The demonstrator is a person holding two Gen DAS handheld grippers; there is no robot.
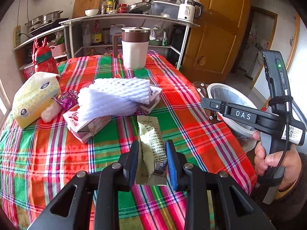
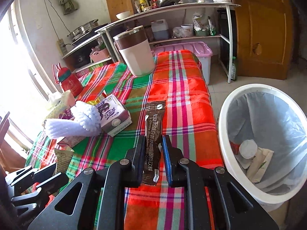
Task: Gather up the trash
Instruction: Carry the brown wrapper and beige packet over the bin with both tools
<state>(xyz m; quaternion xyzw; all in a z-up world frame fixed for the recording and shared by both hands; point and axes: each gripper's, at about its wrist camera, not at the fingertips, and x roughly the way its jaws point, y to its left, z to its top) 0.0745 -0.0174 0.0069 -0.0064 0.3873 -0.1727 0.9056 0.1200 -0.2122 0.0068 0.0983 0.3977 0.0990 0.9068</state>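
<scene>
My left gripper (image 1: 152, 145) is shut on a beige sachet wrapper (image 1: 151, 134), held a little above the plaid tablecloth (image 1: 191, 115). My right gripper (image 2: 153, 140) is shut on a brown coffee sachet (image 2: 155, 118) that stands up between the pads. In the left wrist view the right gripper (image 1: 206, 103) hangs at the table's right edge, by the white bin (image 1: 216, 86). The bin (image 2: 226, 115) stands on the floor right of the table, lined with a bag, with some trash inside. The left gripper (image 2: 38, 174) shows at the lower left with the beige sachet (image 2: 63, 159).
On the table lie white foam netting (image 1: 115, 95), drink cartons (image 1: 90, 126), a purple wrapper (image 1: 67, 99) and a tissue pack (image 1: 34, 99). A red bottle (image 1: 45, 59) and a brown-and-white mug (image 1: 135, 46) stand at the far side. Kitchen shelves (image 1: 124, 17) are behind.
</scene>
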